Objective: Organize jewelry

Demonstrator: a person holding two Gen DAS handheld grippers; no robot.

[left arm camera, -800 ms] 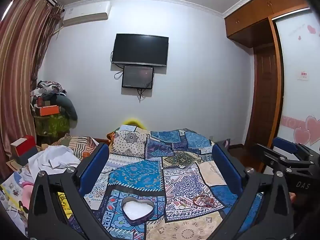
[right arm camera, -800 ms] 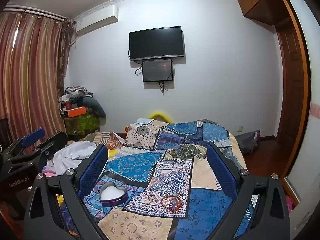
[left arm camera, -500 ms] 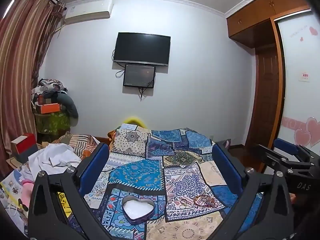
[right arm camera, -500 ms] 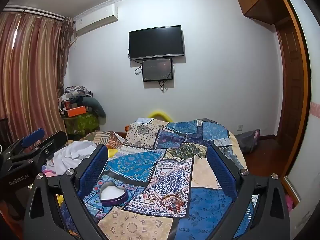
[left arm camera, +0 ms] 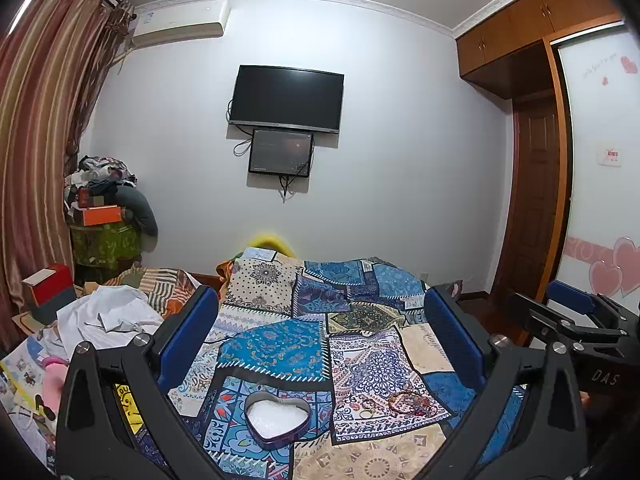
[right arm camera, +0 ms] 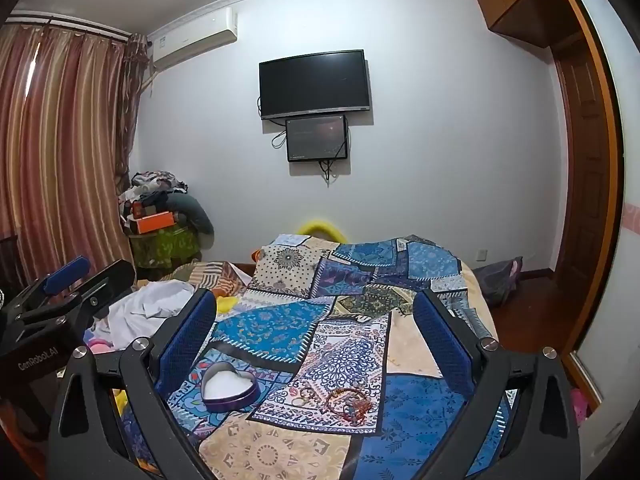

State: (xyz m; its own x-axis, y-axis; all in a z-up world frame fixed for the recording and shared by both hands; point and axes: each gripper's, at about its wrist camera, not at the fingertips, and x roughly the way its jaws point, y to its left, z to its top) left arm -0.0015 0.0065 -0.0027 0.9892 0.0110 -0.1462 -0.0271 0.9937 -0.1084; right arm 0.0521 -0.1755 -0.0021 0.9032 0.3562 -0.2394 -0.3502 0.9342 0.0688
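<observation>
A purple heart-shaped box [left arm camera: 277, 420] with white lining sits open on the patchwork bedspread [left arm camera: 280, 344]; it also shows in the right wrist view [right arm camera: 229, 390]. To its right lie a small ring [left arm camera: 365, 413] and a pile of beaded bracelets [left arm camera: 412, 400], also seen in the right wrist view [right arm camera: 348, 400]. My left gripper [left arm camera: 320, 320] is open and empty, held above the bed. My right gripper [right arm camera: 314, 316] is open and empty too. Each gripper shows at the edge of the other's view.
A heap of white cloth and clothes [left arm camera: 104, 320] lies at the bed's left side. Boxes and bundles [left arm camera: 104, 216] stack in the left corner by the curtain. A TV [left arm camera: 286, 98] hangs on the far wall. A wooden wardrobe [left arm camera: 532, 160] stands right.
Both views have tilted slightly upward; the box and jewelry sit a little lower in frame. Nothing on the bed has moved and both grippers stay open.
</observation>
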